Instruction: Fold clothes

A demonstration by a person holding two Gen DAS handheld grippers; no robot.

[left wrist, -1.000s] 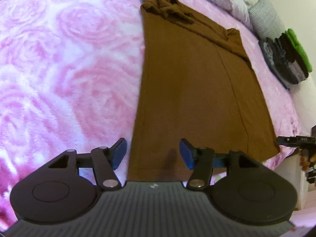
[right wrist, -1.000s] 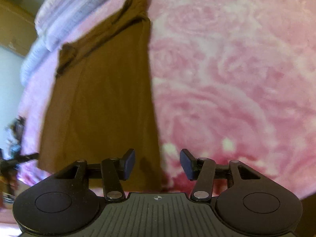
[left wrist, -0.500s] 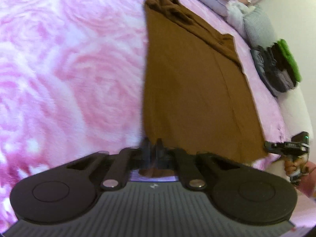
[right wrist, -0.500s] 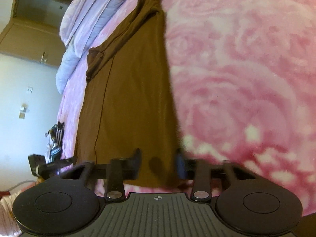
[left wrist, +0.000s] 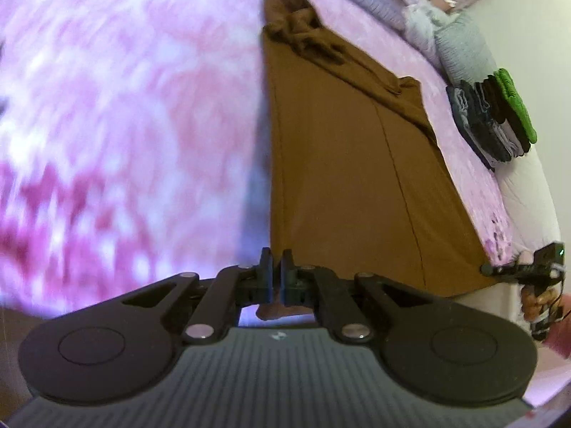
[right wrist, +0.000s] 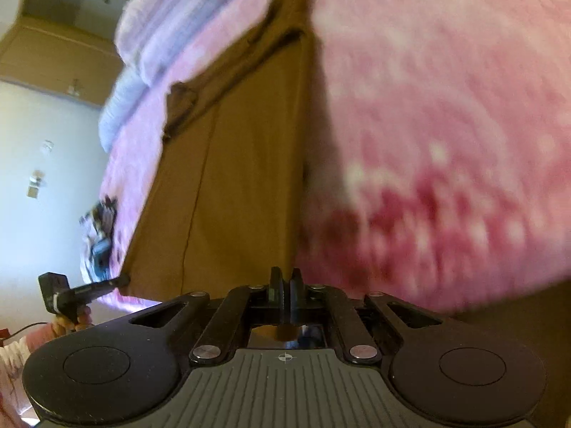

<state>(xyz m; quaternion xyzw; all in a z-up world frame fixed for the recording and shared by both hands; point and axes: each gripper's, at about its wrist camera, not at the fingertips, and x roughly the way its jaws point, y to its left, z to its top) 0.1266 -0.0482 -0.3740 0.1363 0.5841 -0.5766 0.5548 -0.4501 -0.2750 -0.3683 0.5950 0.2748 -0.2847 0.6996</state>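
Now both grippers' fingers are pinched tight on near hem corners of long brown knit garment [left wrist: 349, 164], lying flat on pink rose-print bed blanket [left wrist: 125, 125]: left gripper [left wrist: 275, 271], right gripper [right wrist: 285, 283]. Soft, light, floppy, so corners are prob. the best hold.

Soft, even indoor light — the pink blanket [left wrist: 107, 125] smears with motion blur, fisheye bending both views' edges.
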